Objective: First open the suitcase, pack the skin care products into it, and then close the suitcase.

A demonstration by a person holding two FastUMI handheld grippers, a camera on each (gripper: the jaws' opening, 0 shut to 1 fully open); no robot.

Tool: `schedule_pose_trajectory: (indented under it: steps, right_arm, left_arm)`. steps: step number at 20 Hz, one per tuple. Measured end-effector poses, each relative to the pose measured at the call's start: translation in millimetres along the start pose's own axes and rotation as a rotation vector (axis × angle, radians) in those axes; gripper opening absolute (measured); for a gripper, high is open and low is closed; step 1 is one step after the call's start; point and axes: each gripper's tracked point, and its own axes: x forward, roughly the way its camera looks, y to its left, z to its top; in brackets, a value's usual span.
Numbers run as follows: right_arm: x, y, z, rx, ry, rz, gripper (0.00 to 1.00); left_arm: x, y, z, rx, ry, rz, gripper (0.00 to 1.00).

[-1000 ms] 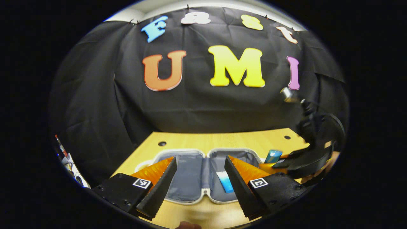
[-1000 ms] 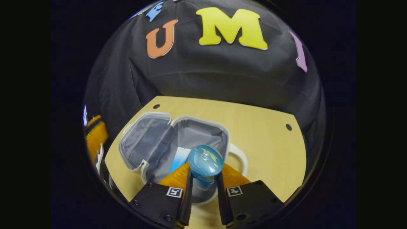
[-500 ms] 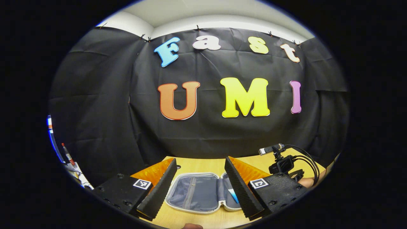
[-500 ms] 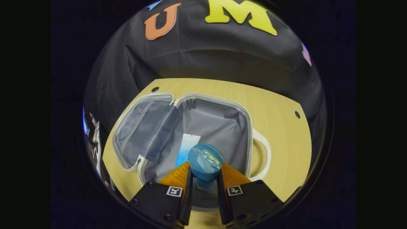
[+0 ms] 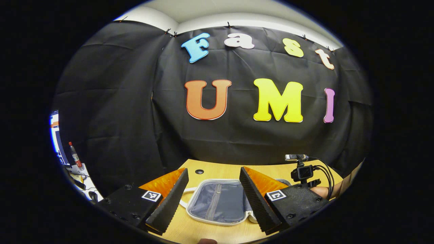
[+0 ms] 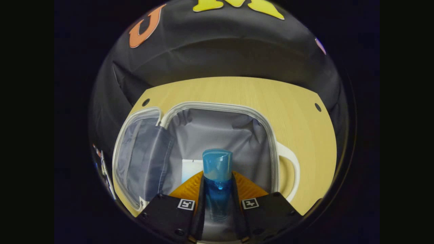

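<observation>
A small suitcase (image 6: 217, 132) lay open on a pale wooden counter (image 6: 291, 98), its grey fabric lining facing up and a white zip edge running round both halves. In the right gripper view, the right gripper (image 6: 217, 206) hung over the suitcase's right half, its jaws pinching a translucent blue bottle (image 6: 217, 183) between them. The bottle's cap pointed away from the camera, and its lower end was hidden between the fingers, so whether it touched the lining could not be told. Just left of the bottle, a white and pale blue tube (image 6: 190, 169) lay on the lining inside that same half, its near end hidden behind the gripper. The left half, a flat flap, was partly cut off at the picture's edge. A white handle (image 6: 292, 169) stuck out from the suitcase's right side. In the left gripper view, the left gripper (image 5: 213, 200) sat low and near the counter's front, its jaws spread wide with nothing between them. Past them lay the suitcase's flap with its zipped pocket, the rest of the case hidden behind the right-hand finger. Farther right stood the other gripper's small camera and cables (image 5: 305, 169), with part of a hand (image 5: 322, 192) beside it, mostly hidden.
</observation>
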Motion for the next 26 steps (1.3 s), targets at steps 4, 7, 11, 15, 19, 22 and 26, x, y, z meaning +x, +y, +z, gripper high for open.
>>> schedule_pose_trajectory:
  steps: [4,7,11,15,19,22,26]
  right_arm:
    - [18.3,-4.7,-6.0,0.06,0.052,-0.031,0.34]
    - [19.0,-4.4,-6.8,0.071,0.052,-0.038,0.36]
    - [9.4,8.0,-6.7,0.122,0.064,0.021,0.43]
    - [-33.2,12.2,14.9,0.092,-0.042,0.079,0.76]
    - [-120.3,13.0,55.7,-0.035,-0.249,0.111,0.75]
    - [-208.8,8.5,84.9,-0.123,-0.451,0.109,0.76]
    - [-334.5,-17.7,110.7,-0.179,-0.693,0.045,0.81]
  left_arm:
    - [6.9,12.9,-19.4,-0.015,0.059,0.018,0.96]
    - [12.0,26.2,-31.7,-0.029,0.091,0.032,0.97]
    - [32.4,46.0,-60.7,-0.133,0.154,0.012,0.97]
    - [61.7,72.6,-96.8,-0.355,0.226,-0.013,0.98]
    - [94.6,96.4,-128.3,-0.573,0.272,-0.056,0.99]
    - [117.3,119.3,-154.3,-0.767,0.312,-0.071,0.98]
    - [139.9,149.4,-201.2,-0.945,0.388,-0.032,0.98]
